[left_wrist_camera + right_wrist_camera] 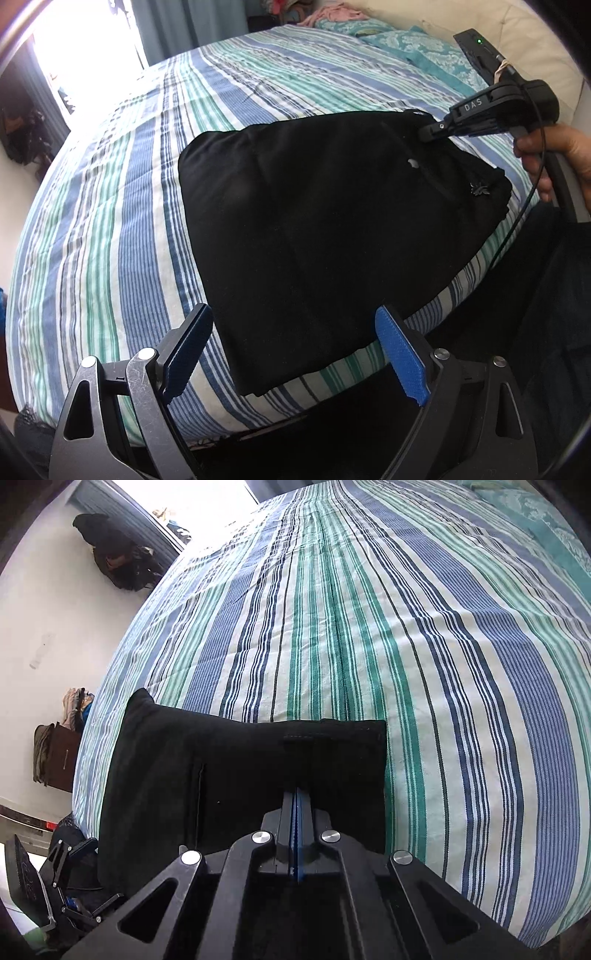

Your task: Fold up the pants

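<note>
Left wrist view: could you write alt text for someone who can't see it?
Folded black pants lie on a bed with a blue, green and white striped bedspread. The left hand-held gripper is open in the foreground near the pants' closest edge, while the right hand-held gripper, held by a hand, is at the far right corner.

A bed [110, 221] fills most of both views, covered by a sheet [369, 627] striped in blue, green and white. At its far end lies a teal patterned pillow [417, 48], with a heap of pink cloth [332, 16] beyond it. A bright window [88, 48] stands past the bed, with a blue-grey curtain [192, 26] beside it. Dark clothes [114, 561] hang on the white wall [55, 627], and a brown bag [55, 757] sits lower down near the bed's edge.
</note>
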A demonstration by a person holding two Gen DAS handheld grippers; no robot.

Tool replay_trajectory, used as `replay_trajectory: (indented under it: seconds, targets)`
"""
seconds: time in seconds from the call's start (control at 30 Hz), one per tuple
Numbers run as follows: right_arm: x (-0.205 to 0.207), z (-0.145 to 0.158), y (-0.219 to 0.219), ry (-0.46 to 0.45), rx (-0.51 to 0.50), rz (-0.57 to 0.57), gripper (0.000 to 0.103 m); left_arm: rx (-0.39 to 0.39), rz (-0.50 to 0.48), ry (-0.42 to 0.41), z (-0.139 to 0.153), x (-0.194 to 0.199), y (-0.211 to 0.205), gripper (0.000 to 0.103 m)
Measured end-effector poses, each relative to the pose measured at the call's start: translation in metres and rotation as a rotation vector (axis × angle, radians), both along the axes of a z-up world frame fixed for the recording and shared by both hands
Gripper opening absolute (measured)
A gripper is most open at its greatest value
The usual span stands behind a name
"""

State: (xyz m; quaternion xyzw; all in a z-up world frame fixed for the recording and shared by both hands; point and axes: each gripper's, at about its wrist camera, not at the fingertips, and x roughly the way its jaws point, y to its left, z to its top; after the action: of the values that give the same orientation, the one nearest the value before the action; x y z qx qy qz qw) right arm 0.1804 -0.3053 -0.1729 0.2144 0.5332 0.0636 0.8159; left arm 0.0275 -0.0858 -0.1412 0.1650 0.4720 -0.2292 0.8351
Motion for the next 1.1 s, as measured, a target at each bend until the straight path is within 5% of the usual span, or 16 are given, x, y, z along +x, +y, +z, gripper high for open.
replay_trajectory:
  seconds: [0.2, 0.33, 0.47, 0.6, 0.67, 0.73, 1.1]
  targets:
    - [-0.032, 0.057, 0.018, -0.081, -0.094, 0.060, 0.009, -0.125, 0.149, 0.057, 0.016, 0.028, 0.027, 0.092]
    - [-0.072, 0.082, 0.048, -0.107, -0.095, 0.139, 0.010, -0.067, 0.191, 0.068, 0.007, 0.038, 0.020, 0.092]
    - [-0.096, 0.043, 0.068, 0.025, -0.147, 0.173, 0.024, 0.034, 0.169, 0.086, -0.007, 0.031, 0.007, 0.092]
    - [-0.115, 0.025, 0.069, 0.082, -0.138, 0.148, 0.027, 0.034, 0.196, 0.062, 0.008, 0.027, 0.016, 0.093]
    - [-0.124, 0.041, 0.068, 0.018, -0.152, 0.130, 0.057, 0.027, 0.218, 0.046, 0.014, 0.030, 0.021, 0.097]
    - [-0.132, 0.059, 0.064, -0.058, -0.170, 0.089, 0.076, 0.028, 0.236, 0.043, 0.014, 0.036, 0.024, 0.097]
    - [-0.121, 0.065, 0.042, -0.108, -0.125, -0.010, 0.076, 0.070, 0.264, 0.032, 0.011, 0.045, 0.033, 0.097]
